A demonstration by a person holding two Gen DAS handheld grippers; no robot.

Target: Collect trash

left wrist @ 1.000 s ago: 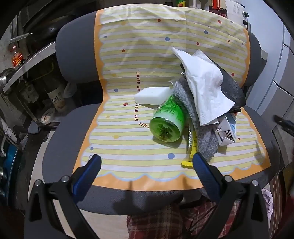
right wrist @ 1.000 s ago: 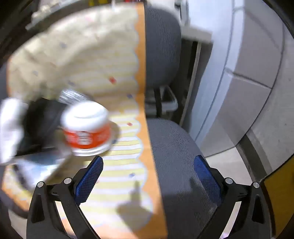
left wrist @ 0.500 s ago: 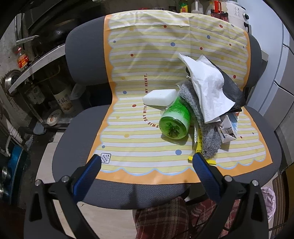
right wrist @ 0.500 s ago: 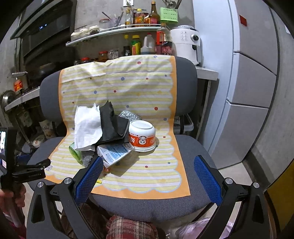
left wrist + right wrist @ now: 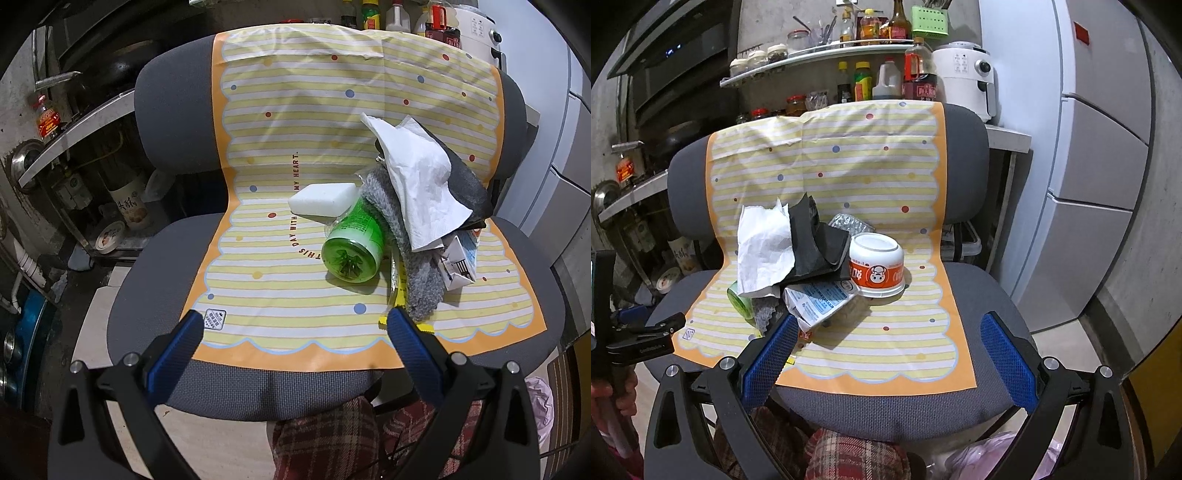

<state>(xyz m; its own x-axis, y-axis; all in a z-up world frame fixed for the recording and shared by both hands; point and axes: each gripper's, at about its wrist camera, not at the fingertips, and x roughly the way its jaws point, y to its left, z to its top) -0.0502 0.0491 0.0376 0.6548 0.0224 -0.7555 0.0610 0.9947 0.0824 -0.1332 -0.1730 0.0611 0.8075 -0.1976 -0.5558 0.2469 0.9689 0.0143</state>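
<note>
While tongs (image 5: 886, 350) gape, trash (image 5: 798, 258) beyond, untouched

A grey office chair (image 5: 236, 384) carries everything, its seat and back draped with a yellow-striped, orange-edged sheet (image 5: 295, 306). On the sheet, toward the right, lies a heap: a white block (image 5: 320, 199), a green jar (image 5: 352, 245) on its side, a grey cloth (image 5: 417, 280), a white tissue (image 5: 421, 184) over a black bag (image 5: 467, 188), a crumpled carton (image 5: 816, 301), and an upturned orange-and-white bowl (image 5: 877, 271) at the far right.
</note>
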